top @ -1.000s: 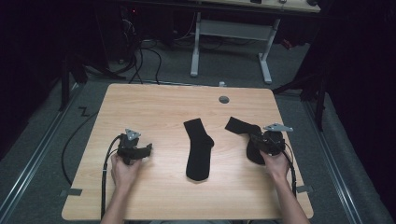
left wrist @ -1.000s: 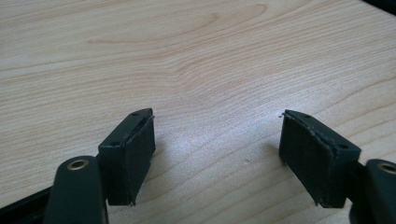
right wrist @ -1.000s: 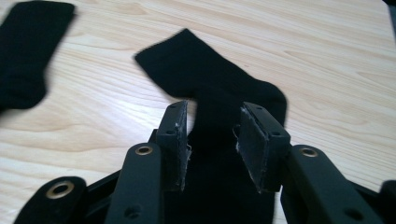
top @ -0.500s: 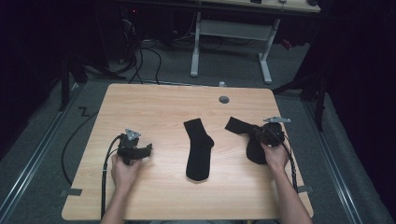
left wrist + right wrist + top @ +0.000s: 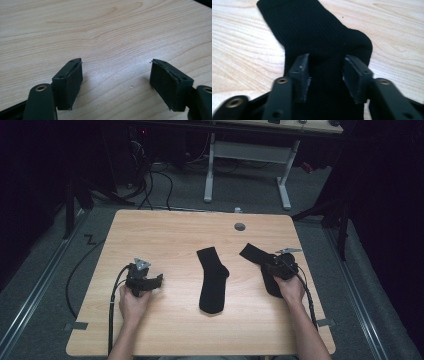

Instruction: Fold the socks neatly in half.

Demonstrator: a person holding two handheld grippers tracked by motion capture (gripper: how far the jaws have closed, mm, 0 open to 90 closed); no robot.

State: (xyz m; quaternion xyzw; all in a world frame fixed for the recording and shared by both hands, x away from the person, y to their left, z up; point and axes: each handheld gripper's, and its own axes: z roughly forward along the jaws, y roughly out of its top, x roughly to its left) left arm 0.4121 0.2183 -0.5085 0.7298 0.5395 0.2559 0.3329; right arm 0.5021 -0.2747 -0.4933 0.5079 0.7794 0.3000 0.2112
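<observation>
Sock point(image 5: 319, 37) on the right lies flat on the desk point(image 5: 175, 235), directly under my right hand-held gripper point(image 5: 325, 75), which I have tipped down over its foot just short of the heel so the pads can pinch the knit. Its jaws have just been opening and now stand fairly wide, straddling the fabric without pressing it, so nothing is gripped yet. A second sock point(image 5: 212, 280) lies well off to that gripper's left, likely the mate for pairing. My left hand-held gripper point(image 5: 116, 82) rests apart, jaws wide over bare wood, empty, kept clear until it is needed.
</observation>
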